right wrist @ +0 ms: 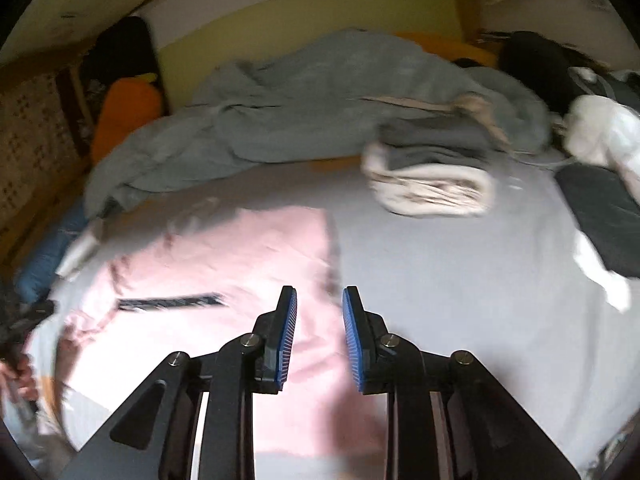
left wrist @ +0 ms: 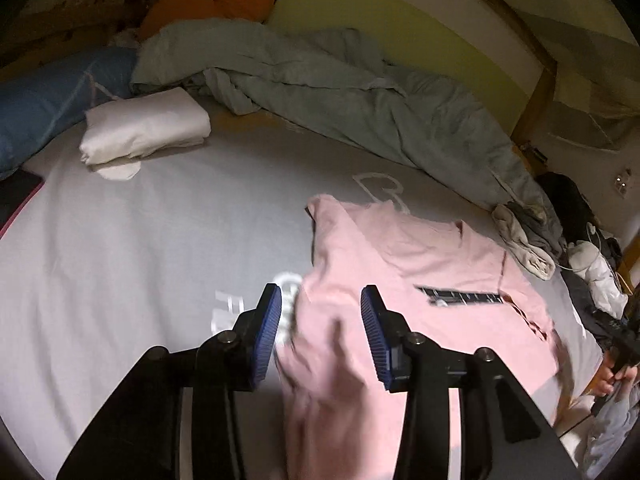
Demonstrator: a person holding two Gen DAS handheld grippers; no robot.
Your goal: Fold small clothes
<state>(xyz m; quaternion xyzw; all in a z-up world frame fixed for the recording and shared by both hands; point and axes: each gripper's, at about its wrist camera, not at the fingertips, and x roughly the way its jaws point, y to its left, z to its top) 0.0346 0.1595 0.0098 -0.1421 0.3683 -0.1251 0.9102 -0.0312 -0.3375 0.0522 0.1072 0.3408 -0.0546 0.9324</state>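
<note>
A pink shirt (left wrist: 400,280) lies spread on the grey bed sheet (left wrist: 160,240), near a rumpled grey-green duvet (left wrist: 320,92). The left gripper (left wrist: 320,332) hovers over its edge, jaws partly open and empty. The right gripper (right wrist: 319,336) hangs above the shirt's other side, jaws narrowly apart, gripping nothing.

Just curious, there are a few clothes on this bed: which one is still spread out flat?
The pink cotton shirt with a dark printed strip. The white garment and the grey-and-cream bundle are already folded up.
</note>
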